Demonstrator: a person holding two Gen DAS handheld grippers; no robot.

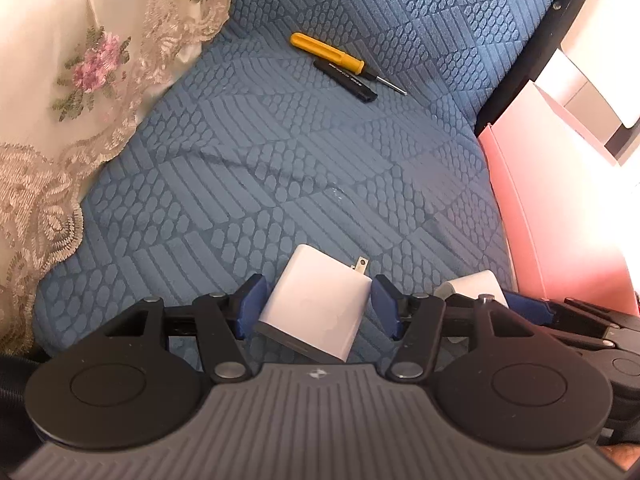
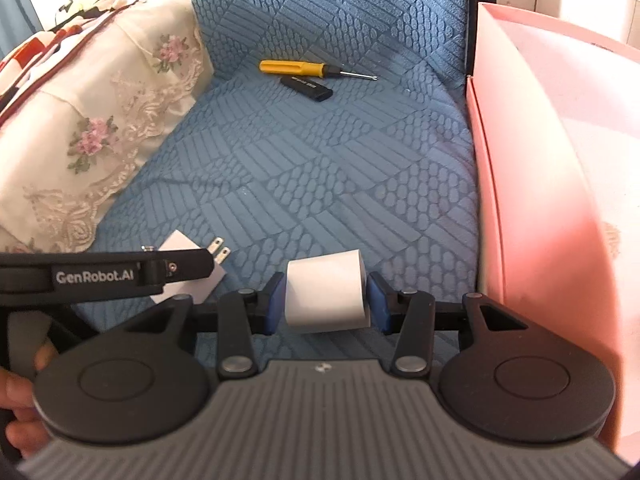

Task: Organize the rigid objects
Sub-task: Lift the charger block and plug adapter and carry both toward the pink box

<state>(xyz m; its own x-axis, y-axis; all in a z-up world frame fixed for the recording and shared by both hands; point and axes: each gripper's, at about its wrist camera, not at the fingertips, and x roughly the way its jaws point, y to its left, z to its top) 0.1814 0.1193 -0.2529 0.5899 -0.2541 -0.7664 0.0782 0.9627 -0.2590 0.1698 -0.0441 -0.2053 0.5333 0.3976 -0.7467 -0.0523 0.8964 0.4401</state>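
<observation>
Both engaged: left gripper [image 1: 316, 304] brackets plug charger [image 1: 316, 306], loosely; right gripper [image 2: 326, 300] clamps white block [image 2: 326, 294]; carry level toward pink box [image 2: 532, 140], 3 o'clock

White charger [image 1: 316, 306]; yellow screwdriver [image 1: 328, 53]; black stick [image 1: 346, 80]; blue textured cushion [image 1: 260, 168]; pink box [image 2: 540, 160].

Pink box [image 2: 520, 128] blocking rt; ctr seat [image 2: 320, 168] open
</observation>
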